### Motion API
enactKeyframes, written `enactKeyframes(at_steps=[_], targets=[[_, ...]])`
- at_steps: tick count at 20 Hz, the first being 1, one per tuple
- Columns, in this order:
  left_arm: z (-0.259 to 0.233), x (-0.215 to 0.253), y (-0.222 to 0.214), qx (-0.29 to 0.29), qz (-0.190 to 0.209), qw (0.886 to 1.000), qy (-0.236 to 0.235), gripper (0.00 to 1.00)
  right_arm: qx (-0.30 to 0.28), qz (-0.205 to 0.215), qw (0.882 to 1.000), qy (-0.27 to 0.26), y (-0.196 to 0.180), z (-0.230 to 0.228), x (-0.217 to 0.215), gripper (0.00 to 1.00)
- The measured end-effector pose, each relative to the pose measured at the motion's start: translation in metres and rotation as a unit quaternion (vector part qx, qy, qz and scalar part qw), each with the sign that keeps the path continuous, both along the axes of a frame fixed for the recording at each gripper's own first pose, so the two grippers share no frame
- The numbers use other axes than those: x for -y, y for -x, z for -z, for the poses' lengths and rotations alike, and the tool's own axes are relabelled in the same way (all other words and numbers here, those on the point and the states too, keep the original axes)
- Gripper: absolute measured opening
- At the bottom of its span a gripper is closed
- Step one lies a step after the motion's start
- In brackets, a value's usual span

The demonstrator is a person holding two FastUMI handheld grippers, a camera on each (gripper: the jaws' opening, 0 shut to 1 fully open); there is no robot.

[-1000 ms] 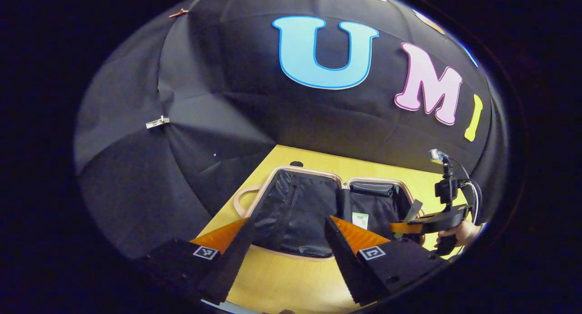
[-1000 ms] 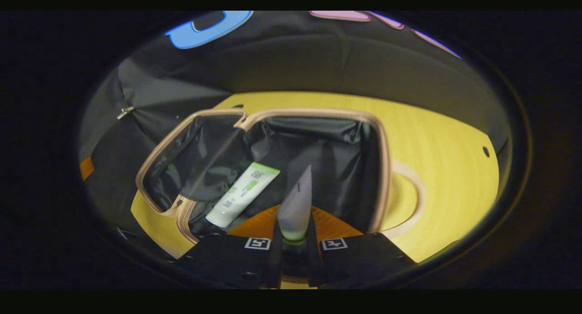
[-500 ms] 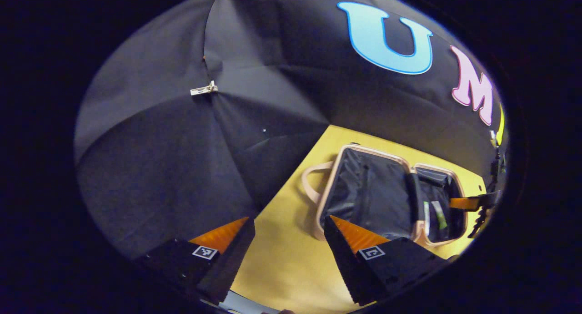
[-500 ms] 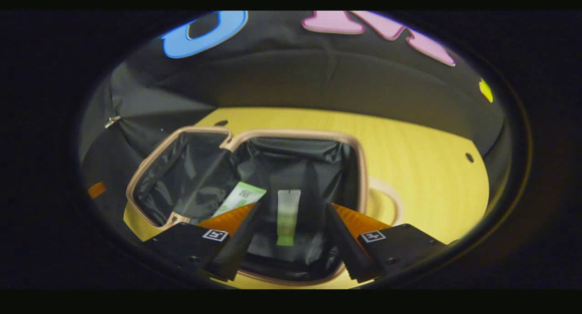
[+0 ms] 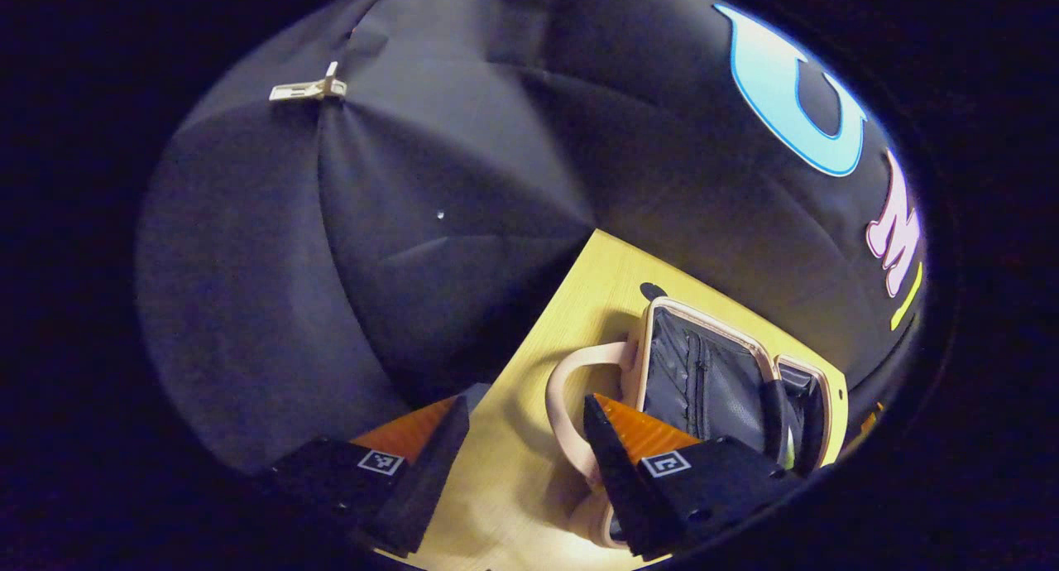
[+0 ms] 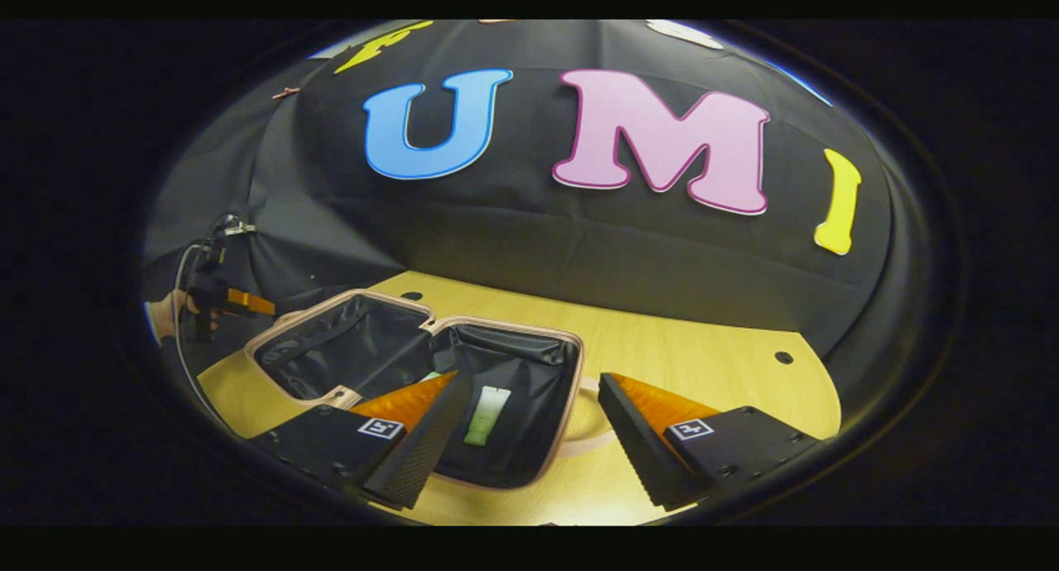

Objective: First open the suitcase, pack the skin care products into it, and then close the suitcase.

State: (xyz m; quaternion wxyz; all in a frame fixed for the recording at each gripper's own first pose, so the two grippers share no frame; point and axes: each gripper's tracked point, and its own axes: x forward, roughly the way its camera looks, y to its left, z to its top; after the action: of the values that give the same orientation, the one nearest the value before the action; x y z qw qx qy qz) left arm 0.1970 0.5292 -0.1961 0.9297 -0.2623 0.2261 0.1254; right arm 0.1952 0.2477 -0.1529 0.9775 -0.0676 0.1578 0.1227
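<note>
The yellow wooden table (image 6: 703, 347) spans the lower half of the right gripper view; on it, lower left, the pink-rimmed suitcase with black lining (image 6: 542, 331) lies open, both halves flat; a pale green skin-care tube (image 6: 486, 416) rests in its nearer half. In the left gripper view the same suitcase (image 5: 703, 376) sits lower right, its pink handle (image 5: 563, 389) curving outward. The left gripper (image 5: 521, 447) is spread wide, holding nothing; the right gripper (image 6: 529, 439) likewise gapes wide and empty.
</note>
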Motion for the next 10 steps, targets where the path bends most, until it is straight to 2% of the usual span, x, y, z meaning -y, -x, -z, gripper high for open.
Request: enactKeyframes(at_steps=[1, 2, 3, 4, 5, 6, 7, 8, 9, 10], targets=[[0.007, 0.006, -0.012, 0.003, 0.012, 0.999, 0.030, 0.84, -0.006, 0.002, 1.000, 0.002, 0.011, 0.001, 0.005, 0.99], [0.014, 0.007, -0.020, -0.001, 0.009, 0.998, 0.055, 0.75, -0.008, 0.003, 1.000, 0.003, 0.020, 0.001, 0.009, 0.94], [0.021, 0.013, -0.031, -0.001, 0.013, 0.997, 0.082, 0.77, -0.007, 0.008, 1.000, 0.004, 0.028, 0.000, 0.014, 0.94], [0.025, 0.017, -0.038, 0.003, 0.016, 0.994, 0.105, 0.68, -0.009, 0.011, 1.000, 0.004, 0.036, 0.000, 0.019, 0.99], [0.027, 0.018, -0.043, 0.008, 0.020, 0.992, 0.124, 0.65, -0.012, 0.014, 1.000, 0.003, 0.043, 0.002, 0.024, 0.98], [0.033, 0.011, -0.045, 0.002, 0.001, 0.992, 0.129, 0.42, -0.020, 0.020, 1.000, 0.003, 0.048, 0.005, 0.031, 0.97], [0.037, 0.014, -0.049, 0.001, -0.001, 0.989, 0.149, 0.29, -0.032, 0.030, 0.999, 0.007, 0.053, 0.011, 0.041, 0.94], [0.035, 0.016, -0.046, 0.006, 0.002, 0.987, 0.160, 0.16, -0.042, 0.040, 0.998, 0.007, 0.057, 0.015, 0.050, 0.97], [0.029, 0.014, -0.045, 0.014, 0.002, 0.986, 0.168, 0.15, -0.045, 0.047, 0.998, 0.003, 0.058, 0.016, 0.055, 0.94], [0.019, 0.012, -0.044, 0.025, -0.005, 0.986, 0.166, 0.13, -0.042, 0.056, 0.998, -0.001, 0.057, 0.014, 0.062, 0.97]])
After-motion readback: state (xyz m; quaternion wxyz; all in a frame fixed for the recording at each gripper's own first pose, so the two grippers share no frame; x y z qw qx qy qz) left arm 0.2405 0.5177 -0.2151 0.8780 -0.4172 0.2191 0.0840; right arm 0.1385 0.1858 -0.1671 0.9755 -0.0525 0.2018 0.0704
